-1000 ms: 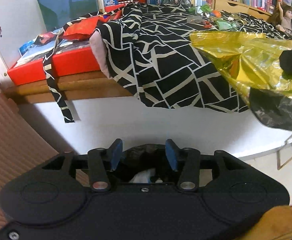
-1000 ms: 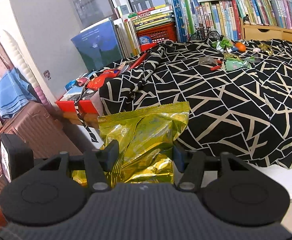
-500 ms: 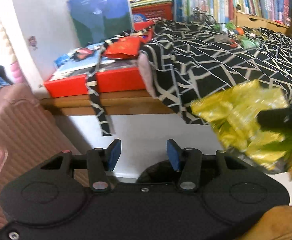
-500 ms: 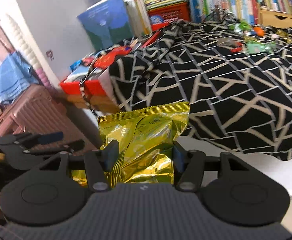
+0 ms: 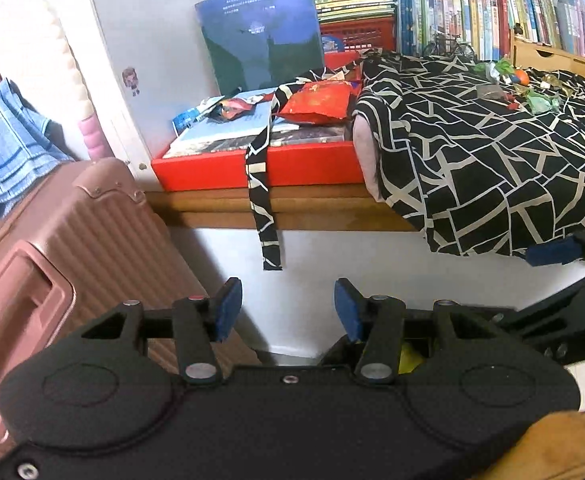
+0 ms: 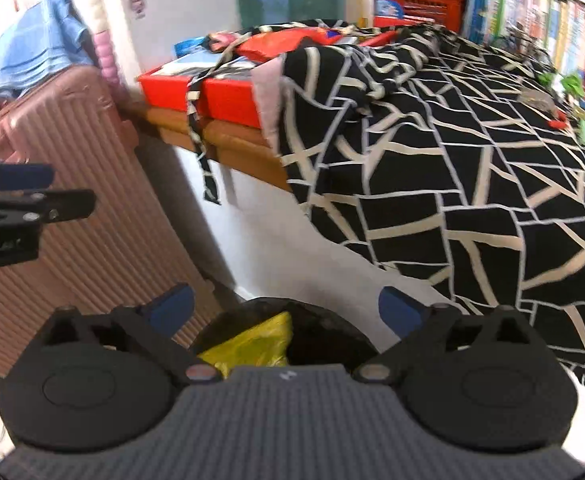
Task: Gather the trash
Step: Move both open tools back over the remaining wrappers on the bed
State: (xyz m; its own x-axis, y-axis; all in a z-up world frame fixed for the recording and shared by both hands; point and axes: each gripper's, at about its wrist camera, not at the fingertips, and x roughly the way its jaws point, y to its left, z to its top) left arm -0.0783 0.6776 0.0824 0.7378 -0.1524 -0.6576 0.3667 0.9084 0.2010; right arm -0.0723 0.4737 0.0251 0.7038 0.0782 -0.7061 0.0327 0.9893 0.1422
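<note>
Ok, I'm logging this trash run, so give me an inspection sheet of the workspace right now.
Surface: black-and-white patterned cloth over the ledge.
Job's things: yellow snack bag inside dark bin; red wrapper on red box.
Clutter: small wrappers far back on the cloth.
Grippers: right gripper opening, fingers empty; left gripper open, empty.
Cables: nothing seen.
Surroundings: pink suitcase, bookshelf.

A home bedroom: bookshelves [image 5: 492, 12], patterned bedspread [image 5: 492, 152], pink suitcase [image 5: 52, 248].
</note>
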